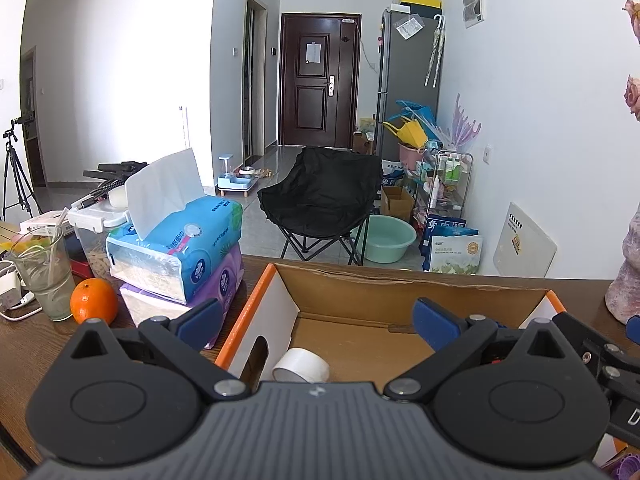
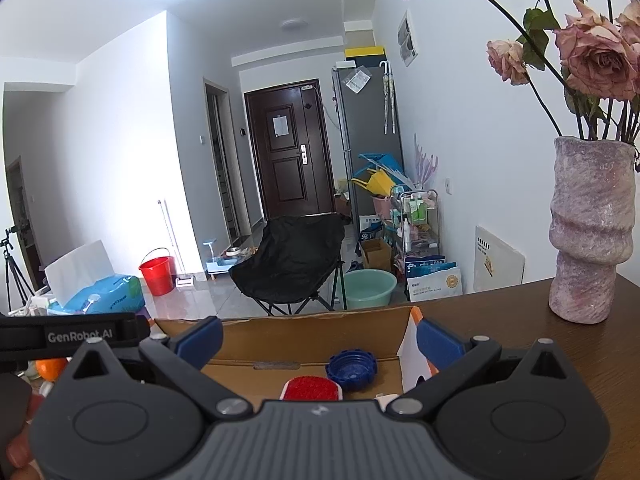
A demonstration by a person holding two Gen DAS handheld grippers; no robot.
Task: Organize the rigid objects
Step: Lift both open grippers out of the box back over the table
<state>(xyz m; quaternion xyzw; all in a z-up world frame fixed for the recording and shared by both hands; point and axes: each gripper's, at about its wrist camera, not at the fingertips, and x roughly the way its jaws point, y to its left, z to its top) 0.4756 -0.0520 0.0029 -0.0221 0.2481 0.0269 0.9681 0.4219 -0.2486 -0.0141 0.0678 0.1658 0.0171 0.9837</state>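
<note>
Lying on its side in the cardboard box (image 1: 360, 292), the tape roll (image 1: 302, 366) faces near-left; both hand-held grippers gape wide.

The left gripper's own housing hides the near half of the cardboard box (image 1: 400, 280) — only the upper part of a white tape roll (image 1: 301, 365) shows above it. In the right wrist view, the housing cuts off the lower part of a red brush (image 2: 311, 389) and the near rim of a blue cap (image 2: 352, 369). A white object (image 2: 383, 401) beside them is too hidden to identify — and the tissue pack (image 2: 106, 294) print is too small to read.
</note>
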